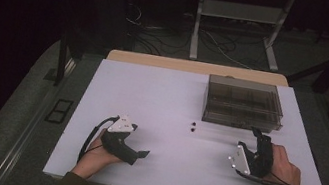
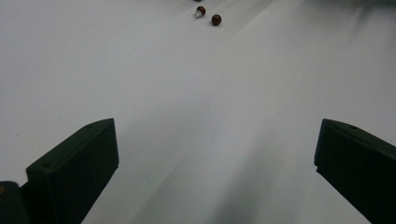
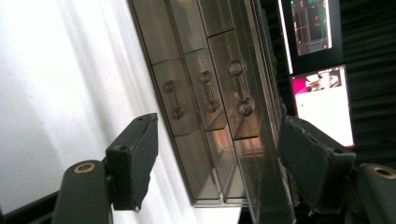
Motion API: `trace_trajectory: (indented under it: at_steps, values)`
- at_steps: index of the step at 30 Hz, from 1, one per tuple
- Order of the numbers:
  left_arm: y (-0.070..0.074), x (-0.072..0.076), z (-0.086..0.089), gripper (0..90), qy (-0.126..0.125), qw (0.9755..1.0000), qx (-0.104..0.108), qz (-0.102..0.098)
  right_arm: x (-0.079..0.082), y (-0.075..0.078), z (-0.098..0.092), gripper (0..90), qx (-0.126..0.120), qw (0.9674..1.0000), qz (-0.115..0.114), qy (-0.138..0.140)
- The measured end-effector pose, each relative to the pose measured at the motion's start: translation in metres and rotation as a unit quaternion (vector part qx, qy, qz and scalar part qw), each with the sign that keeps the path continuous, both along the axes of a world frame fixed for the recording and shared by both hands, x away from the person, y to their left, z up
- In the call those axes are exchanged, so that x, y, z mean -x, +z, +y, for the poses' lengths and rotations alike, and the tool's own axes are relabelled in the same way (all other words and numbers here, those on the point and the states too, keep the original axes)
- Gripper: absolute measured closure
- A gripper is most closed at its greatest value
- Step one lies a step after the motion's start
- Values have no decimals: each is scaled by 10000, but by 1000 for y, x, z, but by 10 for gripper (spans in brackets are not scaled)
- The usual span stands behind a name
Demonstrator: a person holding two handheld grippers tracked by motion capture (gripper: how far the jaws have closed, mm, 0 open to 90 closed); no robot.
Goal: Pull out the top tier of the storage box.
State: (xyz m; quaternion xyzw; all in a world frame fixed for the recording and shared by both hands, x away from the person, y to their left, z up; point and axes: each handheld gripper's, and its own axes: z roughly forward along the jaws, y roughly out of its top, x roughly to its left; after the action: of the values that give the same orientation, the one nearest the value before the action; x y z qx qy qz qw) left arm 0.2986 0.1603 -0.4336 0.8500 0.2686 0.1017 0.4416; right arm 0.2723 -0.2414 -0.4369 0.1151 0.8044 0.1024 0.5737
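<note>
Right gripper (image 1: 257,136), jaws wide and empty, faces the drawer box (image 1: 243,103) just ahead; next, grip a handle (image 3: 238,87).

In the high view the two small dark things (image 1: 194,126) on the table (image 1: 162,92) are too small to tell what they are; in the left gripper view they look like red round heads, and a third one (image 2: 197,0) is cut off by the top edge. The drawer box (image 1: 243,104) is smoky – what lies inside cannot be seen. In the right gripper view its lower end (image 3: 233,186) leaves the picture, and the screens (image 3: 322,98) behind are blurred.
</note>
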Motion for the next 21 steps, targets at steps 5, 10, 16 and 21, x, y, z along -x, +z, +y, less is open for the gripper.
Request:
trace_trajectory:
  at_steps: [5,10,16,21]
  values:
    - [1,-1,1,0,4,9999,70,80,0,3,-2,278,-495,9986,147,-60]
    - [2,-1,2,0,44,9999,106,106,0,9,-6,276,-977,9945,370,-50]
    - [1,0,-1,0,19,9999,81,119,-3,10,-9,273,-1454,9872,650,-89]
    - [1,0,0,0,34,9999,78,73,-5,11,-12,272,-1837,9785,928,-106]
